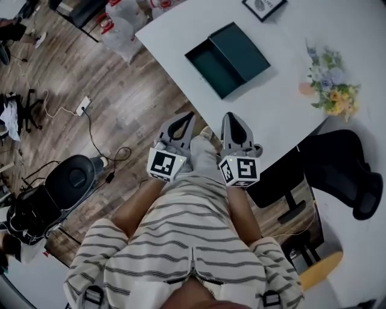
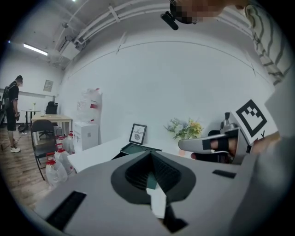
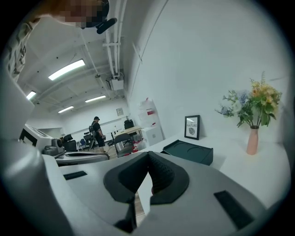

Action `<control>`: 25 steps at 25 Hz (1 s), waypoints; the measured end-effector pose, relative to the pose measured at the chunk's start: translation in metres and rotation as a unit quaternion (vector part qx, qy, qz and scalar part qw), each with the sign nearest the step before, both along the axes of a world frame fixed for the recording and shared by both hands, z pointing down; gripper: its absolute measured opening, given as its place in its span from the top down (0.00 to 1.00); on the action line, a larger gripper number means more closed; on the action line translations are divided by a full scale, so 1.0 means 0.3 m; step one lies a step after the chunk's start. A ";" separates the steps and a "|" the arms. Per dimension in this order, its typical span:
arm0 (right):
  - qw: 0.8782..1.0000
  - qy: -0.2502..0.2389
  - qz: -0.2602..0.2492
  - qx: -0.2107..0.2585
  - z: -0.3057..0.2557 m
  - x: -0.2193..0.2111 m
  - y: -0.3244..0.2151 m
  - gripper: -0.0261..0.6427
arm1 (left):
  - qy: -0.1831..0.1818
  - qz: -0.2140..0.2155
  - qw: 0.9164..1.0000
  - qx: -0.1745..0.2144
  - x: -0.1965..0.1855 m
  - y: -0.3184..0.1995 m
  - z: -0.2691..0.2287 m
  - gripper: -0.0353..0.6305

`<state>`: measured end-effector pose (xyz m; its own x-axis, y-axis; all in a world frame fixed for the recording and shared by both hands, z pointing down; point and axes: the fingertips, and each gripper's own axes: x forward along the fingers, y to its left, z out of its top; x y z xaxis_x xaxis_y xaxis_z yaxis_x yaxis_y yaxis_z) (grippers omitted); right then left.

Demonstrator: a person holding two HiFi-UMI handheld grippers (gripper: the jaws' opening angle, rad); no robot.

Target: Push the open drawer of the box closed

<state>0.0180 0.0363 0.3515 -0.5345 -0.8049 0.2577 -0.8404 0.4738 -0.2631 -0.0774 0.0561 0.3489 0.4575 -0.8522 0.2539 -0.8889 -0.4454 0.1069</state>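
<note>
A dark green box point(image 1: 228, 59) lies on the white table point(image 1: 338, 36), its drawer point(image 1: 210, 67) pulled out toward the table's near-left edge. The same box point(image 2: 140, 148) lies beyond the jaws in the left gripper view, and again as the box point(image 3: 190, 151) ahead and to the right in the right gripper view. My left gripper point(image 1: 186, 121) and right gripper point(image 1: 233, 119) are held side by side at the table's near edge, short of the box. Both are shut with nothing between the jaws, as the left gripper point(image 2: 150, 156) and right gripper point(image 3: 148, 156) show close up.
A vase of flowers point(image 1: 330, 84) stands at the table's right and a framed picture point(image 1: 263, 7) at the back. A black chair point(image 1: 341, 172) sits to the right. Water bottles point(image 1: 120, 21), cables and a dark machine point(image 1: 67, 184) are on the wooden floor. A person point(image 3: 97, 131) stands far off.
</note>
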 end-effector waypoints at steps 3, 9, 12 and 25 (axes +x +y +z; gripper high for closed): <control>1.000 0.001 0.010 -0.014 0.071 0.039 -0.063 0.95 | -0.003 -0.004 1.000 -0.009 0.022 -0.068 0.064 0.95; 0.999 0.001 0.030 -0.035 0.136 0.079 -0.151 0.95 | -0.013 -0.009 1.000 -0.014 0.021 -0.146 0.103 0.95; 0.998 -0.002 0.048 -0.049 0.166 0.098 -0.193 0.95 | -0.017 -0.005 1.000 -0.023 0.013 -0.168 0.127 0.95; 0.986 -0.012 0.141 -0.090 0.282 0.142 -0.373 0.94 | -0.004 0.054 0.998 -0.038 0.000 -0.279 0.240 0.95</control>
